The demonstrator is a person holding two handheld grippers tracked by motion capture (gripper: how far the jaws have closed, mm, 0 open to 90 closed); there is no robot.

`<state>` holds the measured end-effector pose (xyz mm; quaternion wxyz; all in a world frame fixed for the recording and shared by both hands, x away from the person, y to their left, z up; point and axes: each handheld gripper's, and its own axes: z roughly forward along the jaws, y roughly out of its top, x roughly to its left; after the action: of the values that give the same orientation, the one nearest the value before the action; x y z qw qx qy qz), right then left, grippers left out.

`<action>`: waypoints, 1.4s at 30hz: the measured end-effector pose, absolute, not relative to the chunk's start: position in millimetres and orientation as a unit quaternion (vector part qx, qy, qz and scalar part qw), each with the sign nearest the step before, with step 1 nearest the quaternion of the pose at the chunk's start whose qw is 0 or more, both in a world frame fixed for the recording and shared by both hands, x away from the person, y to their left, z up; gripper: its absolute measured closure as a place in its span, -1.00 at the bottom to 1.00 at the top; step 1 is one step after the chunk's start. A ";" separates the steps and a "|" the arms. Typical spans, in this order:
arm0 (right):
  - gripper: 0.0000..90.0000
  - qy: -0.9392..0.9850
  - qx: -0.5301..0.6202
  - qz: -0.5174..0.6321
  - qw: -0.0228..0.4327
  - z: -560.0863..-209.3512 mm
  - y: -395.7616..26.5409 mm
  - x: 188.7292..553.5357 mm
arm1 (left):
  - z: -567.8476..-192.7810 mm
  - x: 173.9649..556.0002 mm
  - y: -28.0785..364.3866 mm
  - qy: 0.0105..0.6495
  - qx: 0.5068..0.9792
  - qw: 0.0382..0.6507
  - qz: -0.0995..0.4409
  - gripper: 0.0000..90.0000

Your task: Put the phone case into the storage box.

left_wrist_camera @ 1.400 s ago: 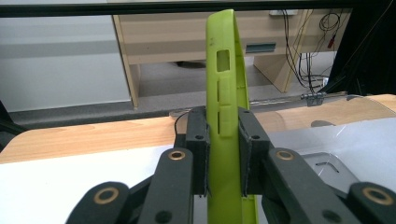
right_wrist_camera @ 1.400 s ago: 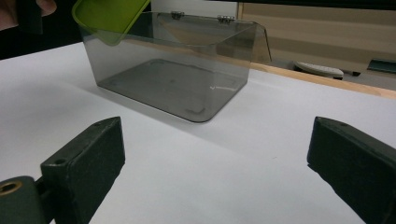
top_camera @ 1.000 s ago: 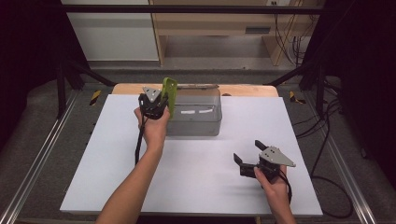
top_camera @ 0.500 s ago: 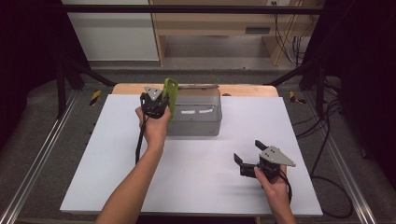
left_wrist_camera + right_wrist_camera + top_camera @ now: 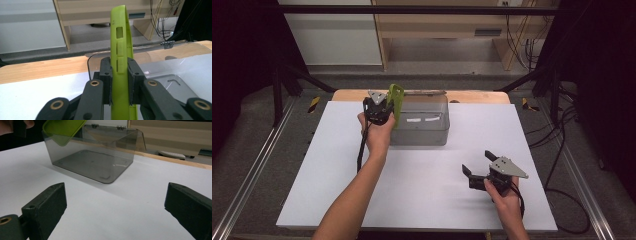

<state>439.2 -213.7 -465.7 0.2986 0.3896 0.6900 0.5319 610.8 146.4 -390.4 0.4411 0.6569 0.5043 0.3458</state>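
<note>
Over on the left, the left gripper (image 5: 384, 102) has its jaws clamped tight on a green phone case (image 5: 395, 102), held upright on its edge at the near-left corner of the smoky clear box (image 5: 422, 131), roughly eleven o'clock from table centre. From the left gripper view the pads (image 5: 106, 75) pinch the case (image 5: 121, 50) across its thin side walls, low down, so it could twist or pop free if it knocks the box rim on the way in. The box lid looks flipped open behind, though that's hard to judge. Moving right, at five o'clock, the right gripper (image 5: 482, 167) rests on the white table (image 5: 337, 190), jaws spread wide, holding nothing.
</note>
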 end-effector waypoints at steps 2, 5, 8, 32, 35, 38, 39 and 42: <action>-0.90 0.690 0.390 0.532 0.299 -465.7 -213.7 439.2 | -390.8 611.4 146.0 0.506 0.658 0.438 0.344 0.72; -0.90 0.690 0.390 0.532 0.299 -465.6 -214.2 439.2 | -391.9 612.1 145.1 0.509 0.660 0.435 0.342 0.72; -0.90 0.690 0.390 0.532 0.298 -465.6 -214.3 439.2 | -393.1 612.8 144.0 0.511 0.661 0.432 0.338 0.72; -0.90 0.691 0.390 0.531 0.298 -465.9 -214.2 439.7 | -397.7 615.7 140.0 0.521 0.669 0.418 0.324 0.72; -0.90 0.691 0.391 0.531 0.297 -465.9 -214.1 439.6 | -398.1 616.0 140.3 0.522 0.671 0.416 0.323 0.72; -0.90 0.691 0.390 0.531 0.297 -466.0 -214.0 439.7 | -398.5 616.4 140.5 0.523 0.672 0.413 0.322 0.72; -0.90 0.691 0.391 0.531 0.296 -466.0 -213.9 439.6 | -398.8 616.4 140.6 0.525 0.671 0.414 0.320 0.72; -0.90 0.691 0.390 0.531 0.297 -466.1 -213.8 439.7 | -398.9 616.9 141.6 0.526 0.673 0.411 0.319 0.72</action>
<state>439.7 -213.8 -466.1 0.2966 0.3902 0.6913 0.5309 616.9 141.6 -398.9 0.4114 0.6727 0.5255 0.3195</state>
